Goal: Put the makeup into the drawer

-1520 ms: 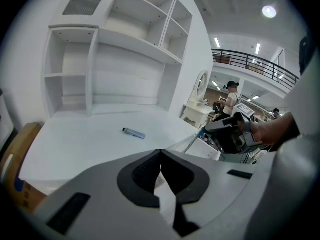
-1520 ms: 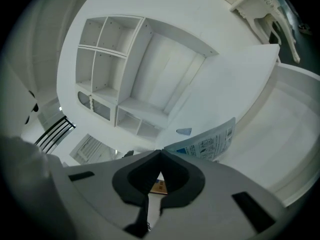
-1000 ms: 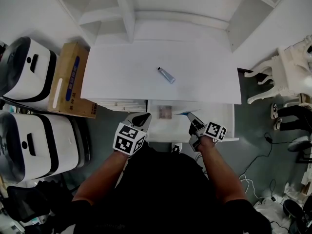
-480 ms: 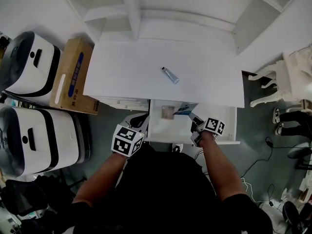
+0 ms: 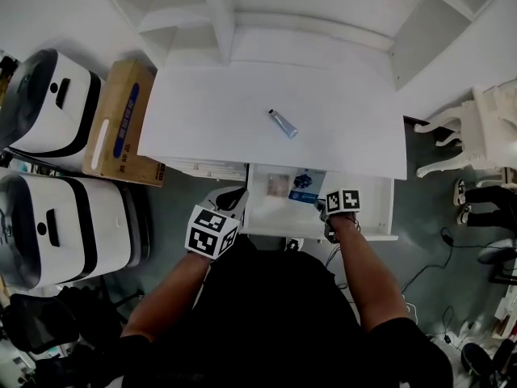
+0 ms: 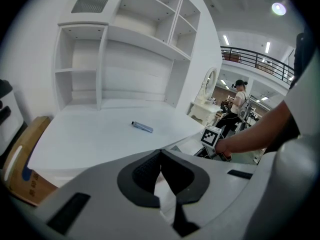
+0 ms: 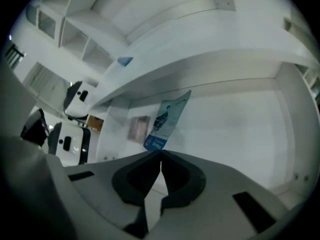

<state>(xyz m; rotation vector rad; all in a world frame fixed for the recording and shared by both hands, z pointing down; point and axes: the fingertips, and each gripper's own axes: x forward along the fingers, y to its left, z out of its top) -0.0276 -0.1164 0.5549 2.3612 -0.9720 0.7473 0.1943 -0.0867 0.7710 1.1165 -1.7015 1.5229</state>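
Partly done, by my reading: the left gripper point(image 5: 233, 198) hangs clenched and empty. A tube point(image 5: 283, 124) lies on the desk point(image 5: 210, 111), not yet fetched. The blue packet point(image 5: 303, 182) is inside the open drawer point(image 5: 380, 210), but the right gripper point(image 5: 325, 208) is clamped on it and has not let go. The right gripper view shows the jaws pinching the packet's lower edge, which the head view hides behind the marker cube. The left gripper view shows the tube but not the drawer's inside.
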